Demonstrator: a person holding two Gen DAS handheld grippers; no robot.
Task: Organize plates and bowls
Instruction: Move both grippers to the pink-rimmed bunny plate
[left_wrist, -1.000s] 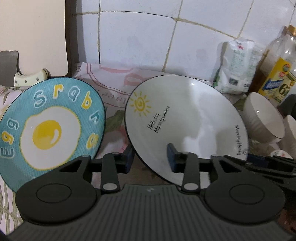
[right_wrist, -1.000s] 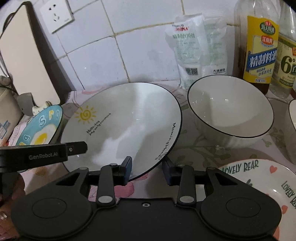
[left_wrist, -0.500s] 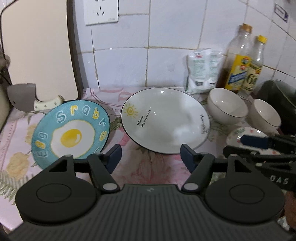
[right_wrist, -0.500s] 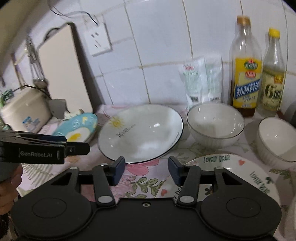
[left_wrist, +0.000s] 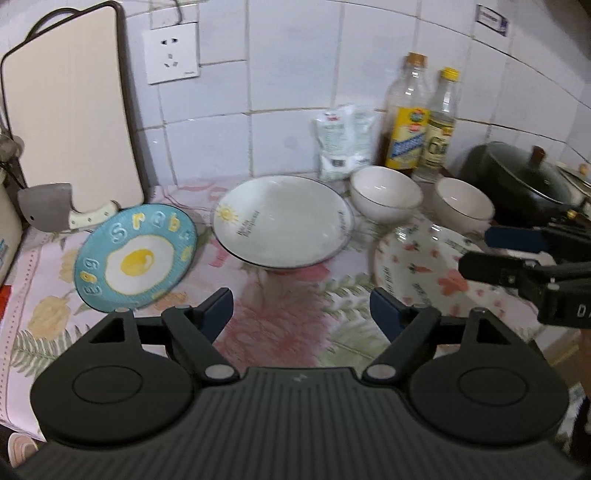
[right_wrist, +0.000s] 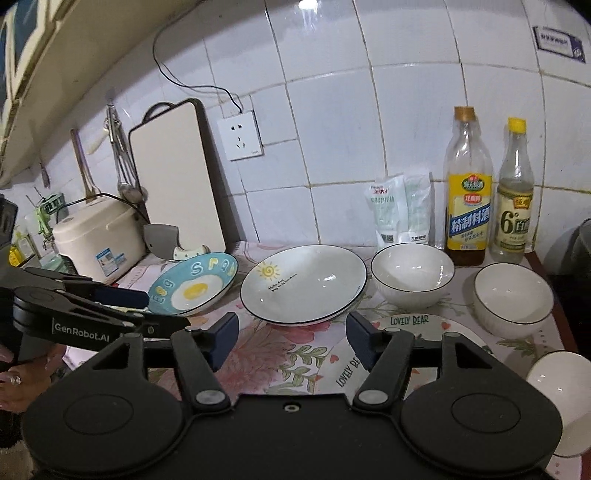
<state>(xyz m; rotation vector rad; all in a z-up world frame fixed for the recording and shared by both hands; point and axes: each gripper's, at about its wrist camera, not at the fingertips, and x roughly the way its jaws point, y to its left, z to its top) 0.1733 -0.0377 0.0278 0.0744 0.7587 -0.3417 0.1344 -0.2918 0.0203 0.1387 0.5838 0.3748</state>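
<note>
**Countertop status: both grippers released above the tableware**

1. Grippers. The left gripper (left_wrist: 301, 308) is released; its jaws are opening and nothing lies between them. The right gripper (right_wrist: 291, 338) is likewise released, jaws opening, with nothing between them. Both hang above the flowered cloth (right_wrist: 273, 354), clear of all dishes.

2. Plates. The white sun plate (right_wrist: 304, 282), deep and black-rimmed, rests on the cloth at centre; it is empty. The blue egg plate (right_wrist: 194, 284) sits just beside it on the left, tilted, its far edge near a cleaver (right_wrist: 166, 243). It is also empty. The "Lovely Bear" plate (right_wrist: 410, 325) lies flat in front of the bowls, partly hidden by the right gripper's fingers; the visible part carries nothing.

3. Bowls. The first white bowl (right_wrist: 412, 275) stands upright just right of the sun plate. The second white bowl (right_wrist: 513, 299) stands upright further right, apart from the first. Both are empty. A third white bowl (right_wrist: 561, 395) shows at the lower right edge; its interior is only partly visible.

4. Containers at the wall. The yellow-labelled bottle (right_wrist: 469, 206) holds dark liquid in its lower portion only. The clear bottle (right_wrist: 515, 206) beside it has a yellow cap; its fill level cannot be determined. A white pouch (right_wrist: 400, 210) leans on the tiles behind the first bowl.
</note>
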